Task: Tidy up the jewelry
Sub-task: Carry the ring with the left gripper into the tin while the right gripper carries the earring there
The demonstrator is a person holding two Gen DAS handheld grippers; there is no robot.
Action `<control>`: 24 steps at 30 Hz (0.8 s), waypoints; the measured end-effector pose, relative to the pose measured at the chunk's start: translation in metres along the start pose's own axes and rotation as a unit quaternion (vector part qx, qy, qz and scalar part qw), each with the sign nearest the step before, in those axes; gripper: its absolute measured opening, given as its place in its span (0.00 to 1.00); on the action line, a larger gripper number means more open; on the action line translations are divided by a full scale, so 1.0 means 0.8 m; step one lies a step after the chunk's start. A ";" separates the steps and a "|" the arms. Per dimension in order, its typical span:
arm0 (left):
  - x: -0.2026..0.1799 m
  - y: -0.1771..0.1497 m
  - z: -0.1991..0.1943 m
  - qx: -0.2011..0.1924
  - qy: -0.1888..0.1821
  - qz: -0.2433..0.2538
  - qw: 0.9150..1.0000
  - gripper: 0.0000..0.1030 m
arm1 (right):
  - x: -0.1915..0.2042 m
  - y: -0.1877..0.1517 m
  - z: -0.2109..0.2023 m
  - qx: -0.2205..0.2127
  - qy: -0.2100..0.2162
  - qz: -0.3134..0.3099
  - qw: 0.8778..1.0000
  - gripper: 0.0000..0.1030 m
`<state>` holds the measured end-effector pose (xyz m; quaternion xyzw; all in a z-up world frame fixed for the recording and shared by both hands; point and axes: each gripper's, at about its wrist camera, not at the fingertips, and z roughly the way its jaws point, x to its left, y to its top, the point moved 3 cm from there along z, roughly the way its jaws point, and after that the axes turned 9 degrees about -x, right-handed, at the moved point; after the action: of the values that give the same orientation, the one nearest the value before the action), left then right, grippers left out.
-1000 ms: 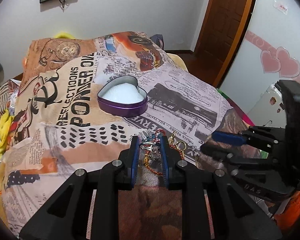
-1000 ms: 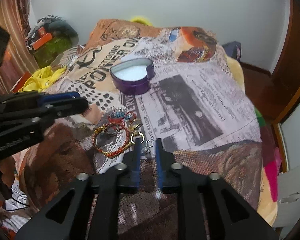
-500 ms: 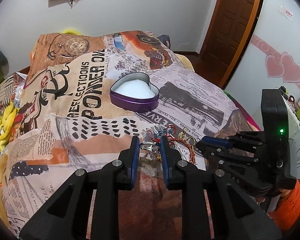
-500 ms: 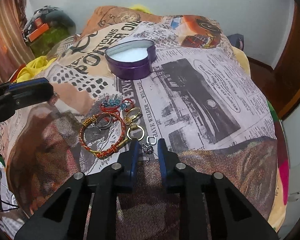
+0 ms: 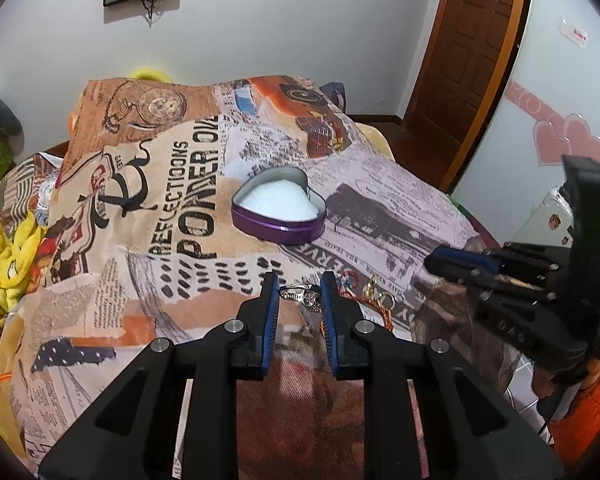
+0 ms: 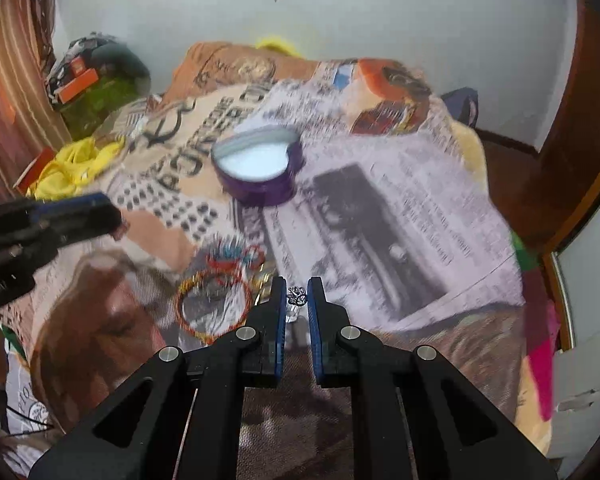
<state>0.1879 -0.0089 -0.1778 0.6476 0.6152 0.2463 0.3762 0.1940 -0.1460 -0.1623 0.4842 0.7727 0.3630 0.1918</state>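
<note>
My left gripper (image 5: 299,292) is shut on a silver ring (image 5: 294,292), held a little above the printed bedspread. Just right of it lies the jewelry pile (image 5: 366,294) of gold rings and red pieces. My right gripper (image 6: 296,294) is shut on a small silver charm (image 6: 297,299), lifted off the cloth beside a red-and-gold beaded bangle (image 6: 188,320). Farther back stands the purple heart-shaped tin (image 5: 284,234), open and lined with white foam. In the right wrist view the tin (image 6: 260,194) sits beyond the pile. Each gripper shows in the other's view: the right gripper (image 5: 434,262) and the left gripper (image 6: 112,216).
The bedspread (image 5: 140,184) covers a bed that drops off at the right towards a wooden door (image 5: 472,60). Yellow cloth (image 5: 4,264) is bunched at the left edge. Bags and boxes (image 6: 88,76) are stacked in the far left corner.
The right gripper's jaws closed on the small silver charm and raised it off the cloth. The left gripper came up out of the jewelry pile with the silver ring between its pads.
</note>
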 end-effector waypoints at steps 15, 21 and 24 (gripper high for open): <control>0.011 0.049 0.002 -0.040 0.011 0.009 0.999 0.19 | 0.013 0.079 -0.013 -0.082 -0.001 -0.013 0.997 0.09; 0.018 0.062 0.015 -0.046 0.014 0.010 0.999 0.19 | 0.013 0.098 -0.002 -0.093 0.008 -0.008 0.996 0.09; 0.022 0.068 0.023 -0.048 0.014 0.009 0.999 0.19 | 0.014 0.106 0.003 -0.099 0.010 -0.008 0.995 0.09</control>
<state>0.2378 0.0076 -0.1481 0.6311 0.6020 0.2876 0.3958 0.2422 -0.1125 -0.0998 0.4529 0.7389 0.4408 0.2336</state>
